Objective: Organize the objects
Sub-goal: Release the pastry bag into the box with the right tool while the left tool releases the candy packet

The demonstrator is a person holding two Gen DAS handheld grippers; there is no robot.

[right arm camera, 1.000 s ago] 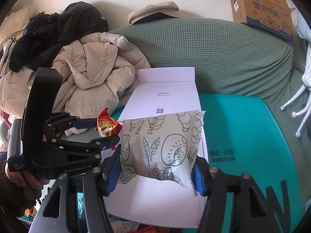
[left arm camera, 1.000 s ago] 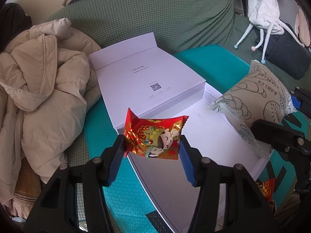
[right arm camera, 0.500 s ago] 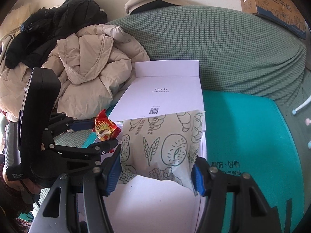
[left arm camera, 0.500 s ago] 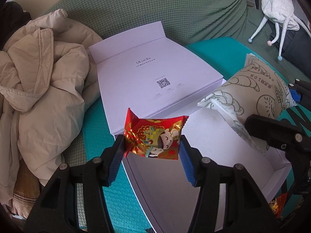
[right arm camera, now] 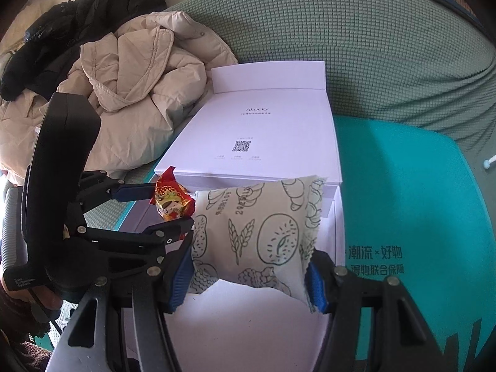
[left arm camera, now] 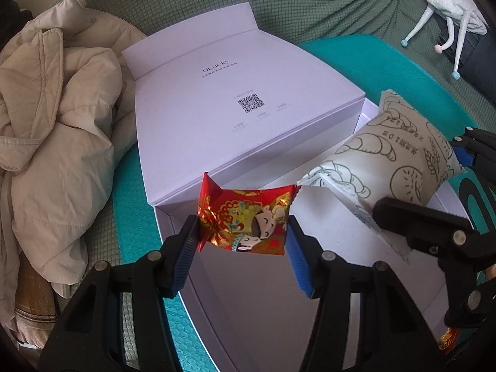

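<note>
My left gripper (left arm camera: 243,238) is shut on a red and gold snack packet (left arm camera: 245,220) and holds it over the near left corner of the open white box (left arm camera: 325,325). The packet also shows in the right wrist view (right arm camera: 172,200). My right gripper (right arm camera: 249,274) is shut on a pale bread packet (right arm camera: 257,238) printed with line drawings, held over the box tray (right arm camera: 248,334). In the left wrist view the bread packet (left arm camera: 400,158) hangs over the box's right side. The box lid (left arm camera: 235,105) lies flipped back behind the tray.
A beige padded jacket (left arm camera: 52,130) is heaped to the left of the box. A teal mat (right arm camera: 409,192) lies under the box on a green sofa (right arm camera: 356,37). Another red packet (left arm camera: 446,339) lies at the box's near right corner. A black coat (right arm camera: 93,24) lies behind the jacket.
Both grippers have moved forward and lower over the open box, each with its packet still held. The two packets are now closer together above the tray.
</note>
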